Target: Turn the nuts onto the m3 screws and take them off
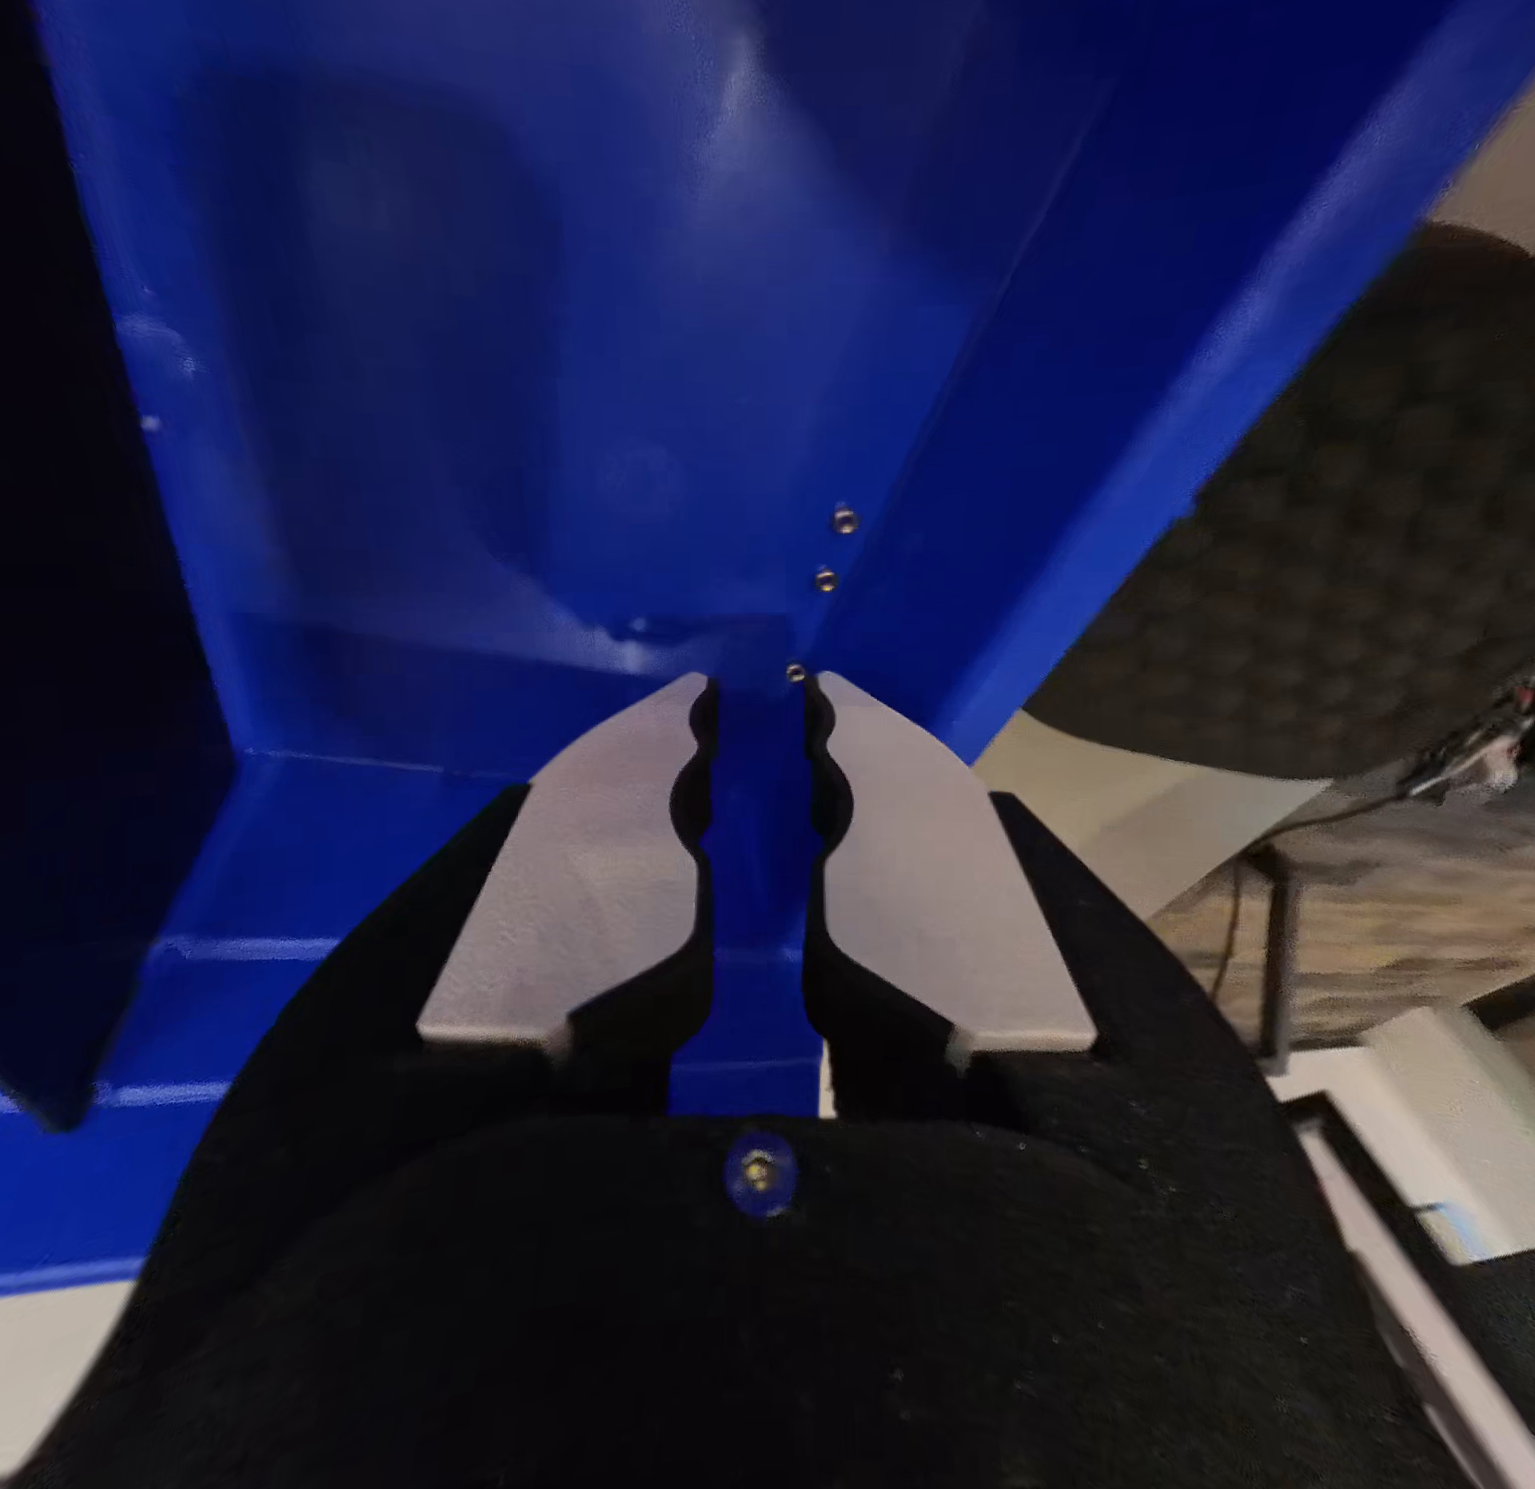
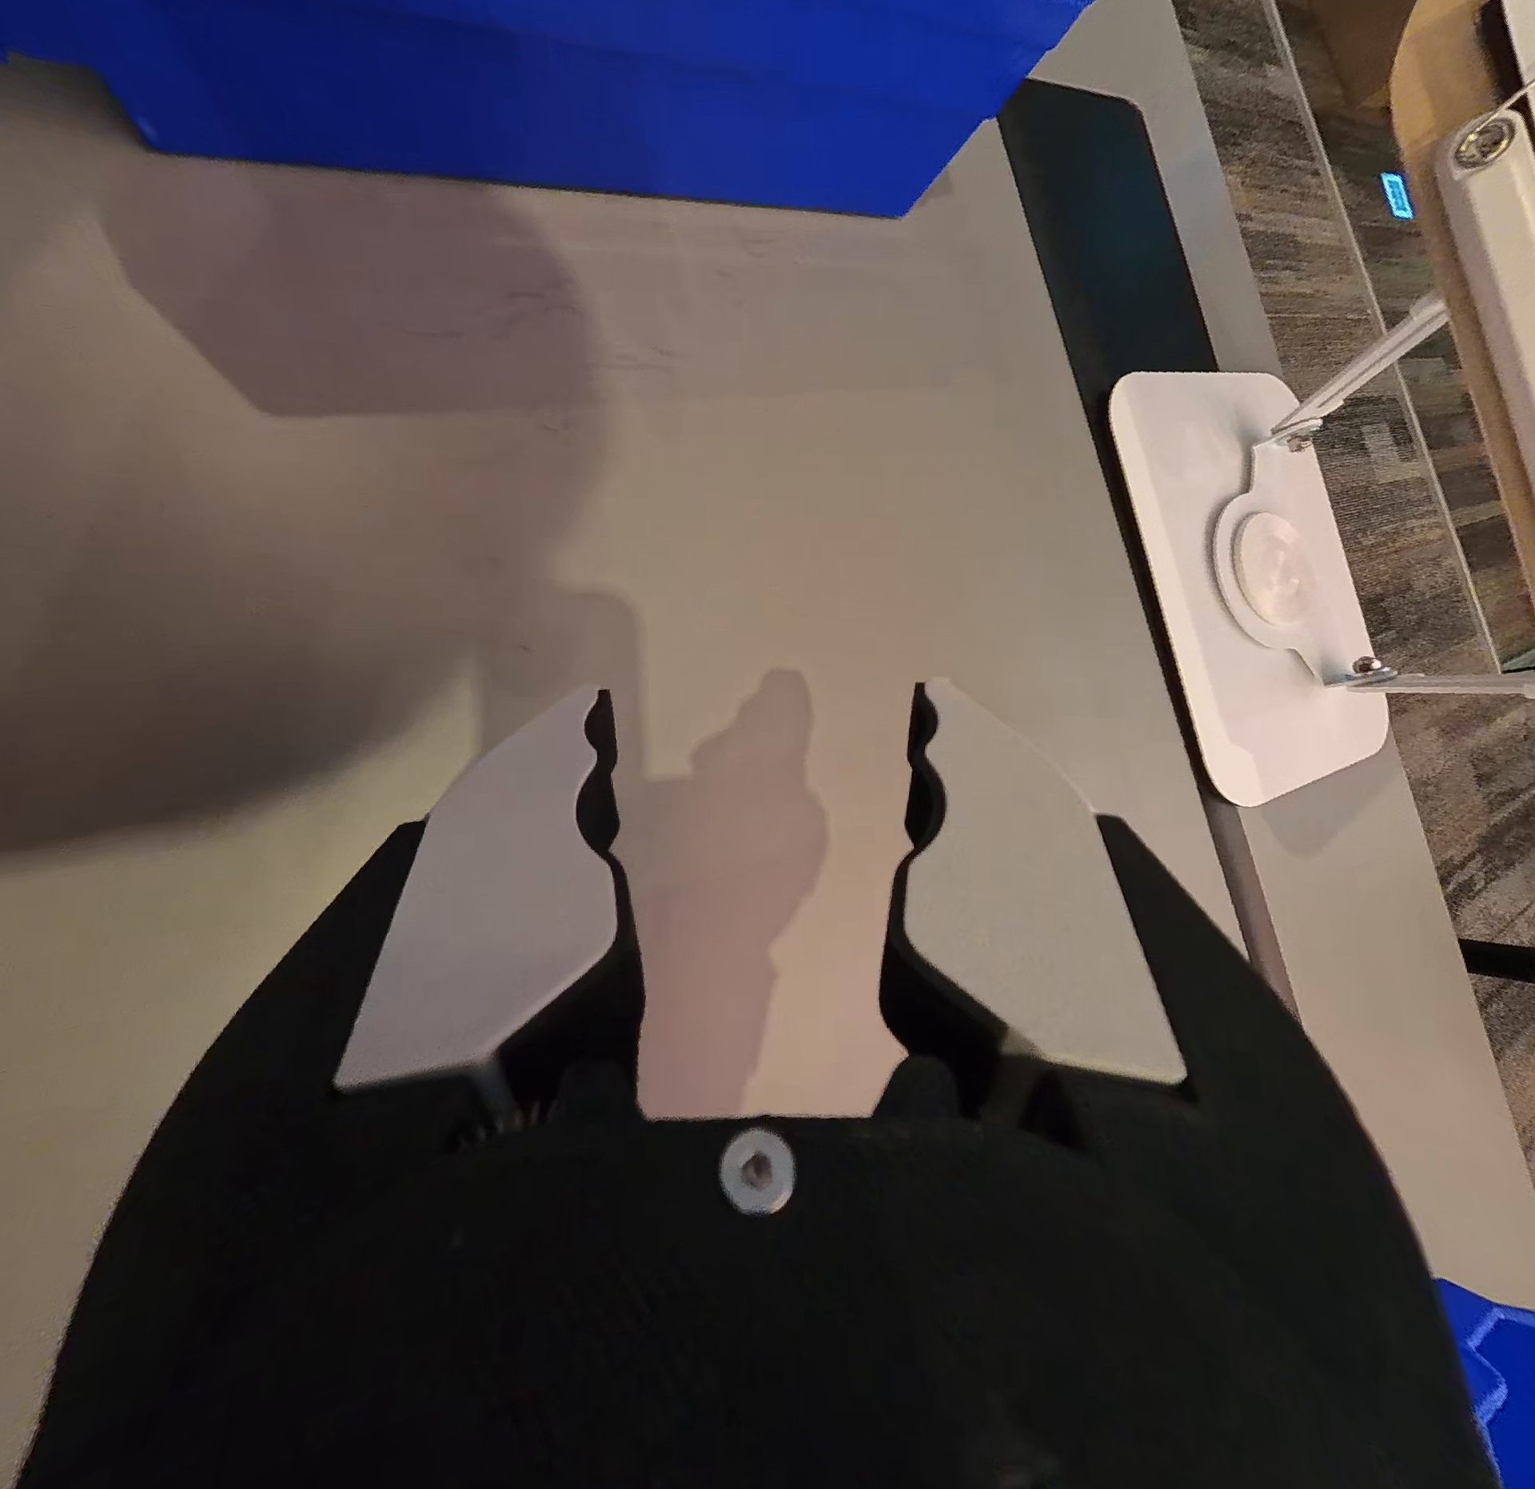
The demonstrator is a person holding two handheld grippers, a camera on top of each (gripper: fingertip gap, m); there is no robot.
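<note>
In the left wrist view my left gripper (image 1: 760,681) reaches into a blue plastic bin (image 1: 515,352), its jaws a narrow gap apart and empty. Three small metal nuts lie along the bin's right inner edge: one (image 1: 795,671) right at the right fingertip, one (image 1: 824,579) a little farther, one (image 1: 845,520) beyond that. No screw shows. In the right wrist view my right gripper (image 2: 760,693) is wide open and empty above the bare beige table (image 2: 831,469). The blue bin (image 2: 532,70) stands at the far side of that view.
A white plate with a round fitting (image 2: 1246,585) is clamped at the table's right edge. A dark strip (image 2: 1088,228) runs along that edge. Another blue bin corner (image 2: 1495,1366) shows at the lower right. A dark chair (image 1: 1329,552) and patterned floor lie beyond the table. My hands' fingertips stand some 35 cm from each other.
</note>
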